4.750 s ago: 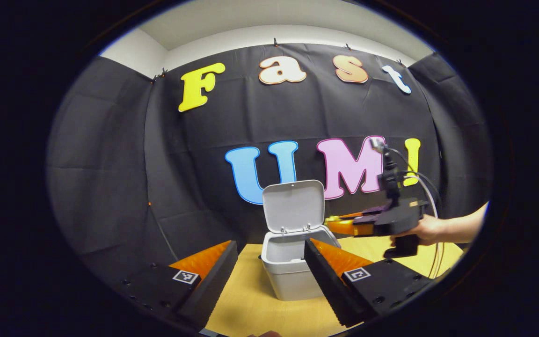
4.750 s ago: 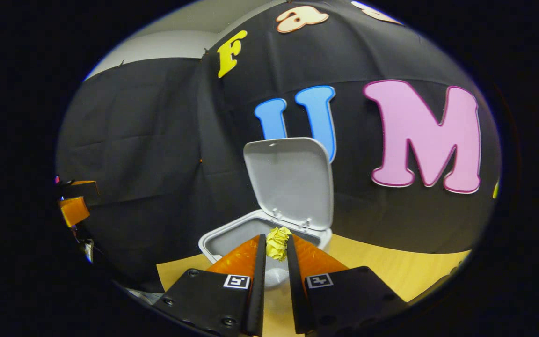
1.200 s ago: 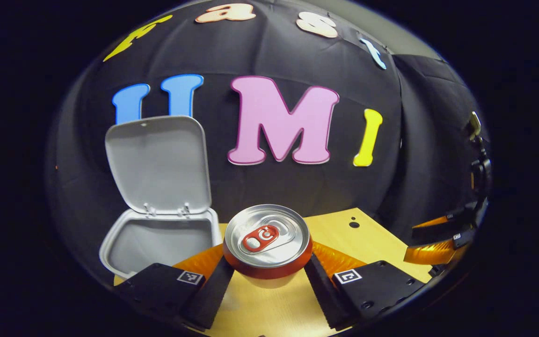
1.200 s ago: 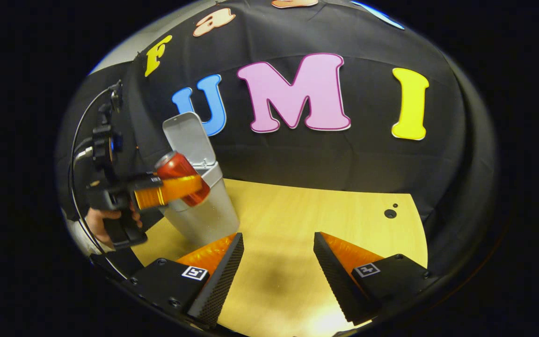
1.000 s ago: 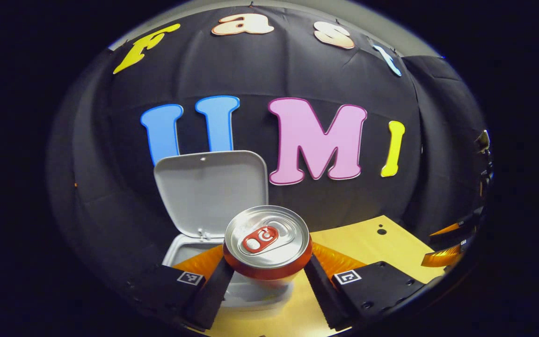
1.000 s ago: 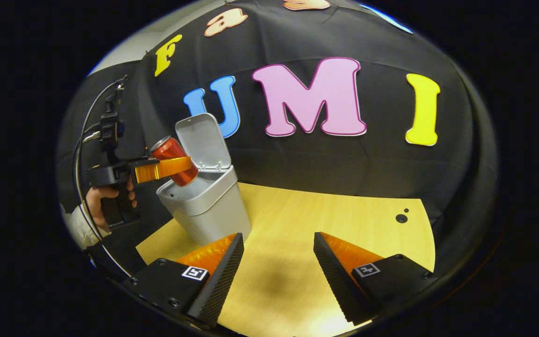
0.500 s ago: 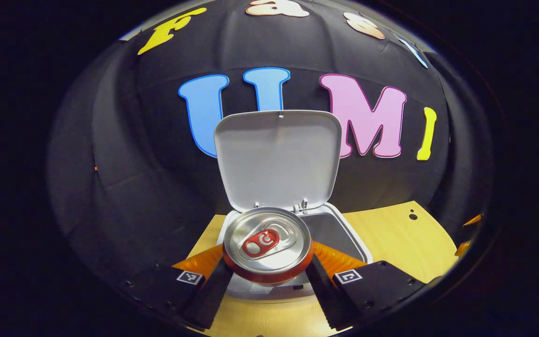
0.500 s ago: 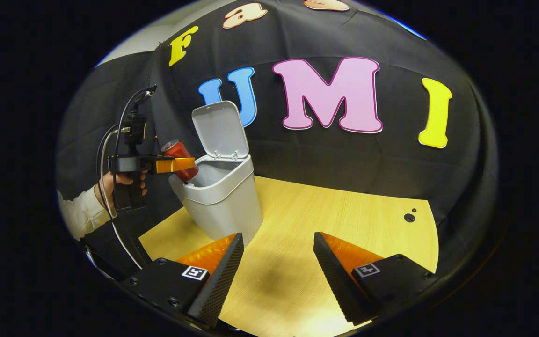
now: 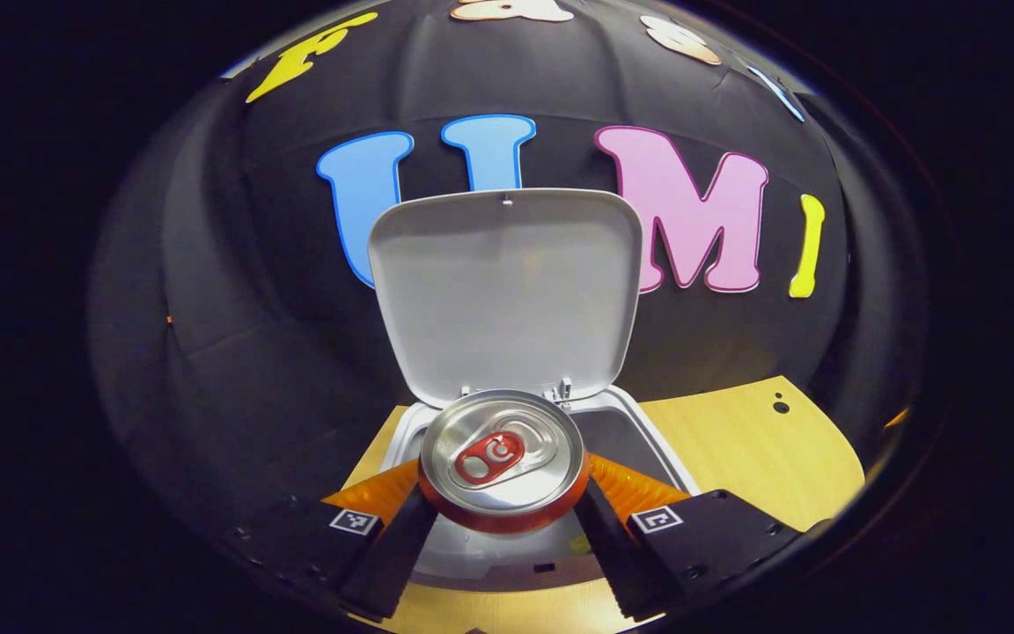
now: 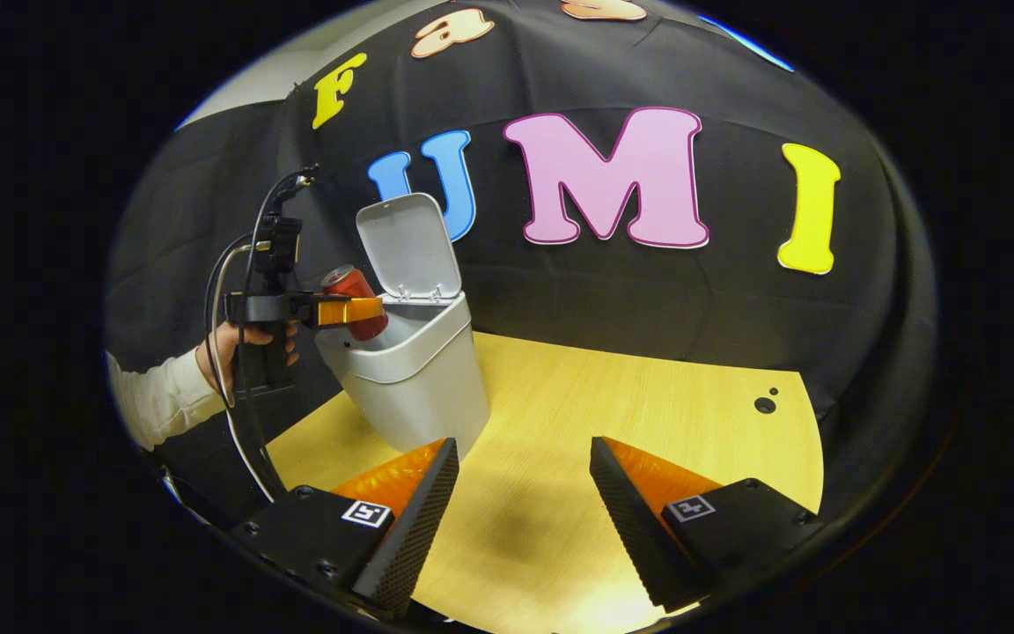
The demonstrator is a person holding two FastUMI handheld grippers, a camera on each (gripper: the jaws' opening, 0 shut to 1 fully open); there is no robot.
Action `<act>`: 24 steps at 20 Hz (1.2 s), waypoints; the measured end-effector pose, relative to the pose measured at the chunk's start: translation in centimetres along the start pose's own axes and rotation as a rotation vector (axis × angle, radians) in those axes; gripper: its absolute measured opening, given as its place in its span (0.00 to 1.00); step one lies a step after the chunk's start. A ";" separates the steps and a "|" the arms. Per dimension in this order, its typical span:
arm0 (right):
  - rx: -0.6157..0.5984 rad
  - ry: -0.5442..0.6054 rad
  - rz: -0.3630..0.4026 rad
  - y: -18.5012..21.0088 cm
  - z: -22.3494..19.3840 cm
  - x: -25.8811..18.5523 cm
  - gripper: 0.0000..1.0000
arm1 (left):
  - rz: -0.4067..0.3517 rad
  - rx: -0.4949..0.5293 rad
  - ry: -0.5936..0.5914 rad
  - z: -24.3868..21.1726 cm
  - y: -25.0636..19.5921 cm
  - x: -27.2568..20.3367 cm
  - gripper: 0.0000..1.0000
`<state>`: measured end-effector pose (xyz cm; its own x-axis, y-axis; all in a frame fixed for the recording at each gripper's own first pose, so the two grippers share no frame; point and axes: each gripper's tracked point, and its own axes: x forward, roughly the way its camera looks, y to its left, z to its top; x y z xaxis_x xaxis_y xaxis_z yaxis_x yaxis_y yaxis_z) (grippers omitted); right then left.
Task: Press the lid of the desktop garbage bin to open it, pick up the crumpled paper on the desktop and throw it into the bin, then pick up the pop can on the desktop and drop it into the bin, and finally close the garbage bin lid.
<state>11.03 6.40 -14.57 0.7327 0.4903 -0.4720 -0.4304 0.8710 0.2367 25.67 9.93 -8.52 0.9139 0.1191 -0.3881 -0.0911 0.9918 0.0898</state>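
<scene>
Setting: my recording booth, a staged test space, not a lived-in room. Evidence: black cloth wall [image 10: 648, 291] draped in folds on all sides of my bench; pale room wall [image 10: 296, 66] showing above the cloth; one bare light-wood tabletop [image 10: 613, 414] with small round holes [image 10: 764, 404] near its far edge.

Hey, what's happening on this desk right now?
A person is clearing trash with two handheld grippers. The left gripper grips a pop can and holds it over the open garbage bin, whose lid stands up. The right gripper hangs open above the wooden desk, holding nothing.
</scene>
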 end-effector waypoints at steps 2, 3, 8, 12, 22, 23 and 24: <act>-0.001 -0.001 -0.011 -0.7 -0.2 -0.4 0.97 | 0.029 -0.020 -0.013 0.5 0.5 -0.3 0.90; 0.005 0.001 -0.014 -1.0 -0.3 -0.4 0.97 | 0.037 -0.022 -0.025 0.8 0.8 -0.5 0.95; 0.047 0.021 -0.027 -2.7 -0.4 -0.4 0.97 | -0.005 -0.121 -0.125 5.4 0.7 -2.3 0.98; 0.059 0.018 -0.029 -3.3 -0.4 0.0 0.97 | -0.027 -0.270 -0.228 13.5 3.0 -3.6 0.97; 0.083 0.012 -0.056 -4.5 -1.2 0.4 0.97 | -0.055 -0.052 -0.256 21.6 3.1 2.0 0.93; 0.088 0.010 -0.060 -4.6 -1.2 0.4 0.97 | -0.080 -0.054 -0.240 21.5 2.2 2.6 0.93; 0.094 0.009 -0.063 -4.7 -1.2 0.4 0.97 | -0.095 -0.039 -0.202 20.9 1.6 3.4 0.93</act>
<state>12.67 2.49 -16.92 0.7520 0.4343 -0.4959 -0.3318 0.8994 0.2845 36.93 10.96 9.49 0.9794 0.0173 -0.2014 -0.0125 0.9996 0.0248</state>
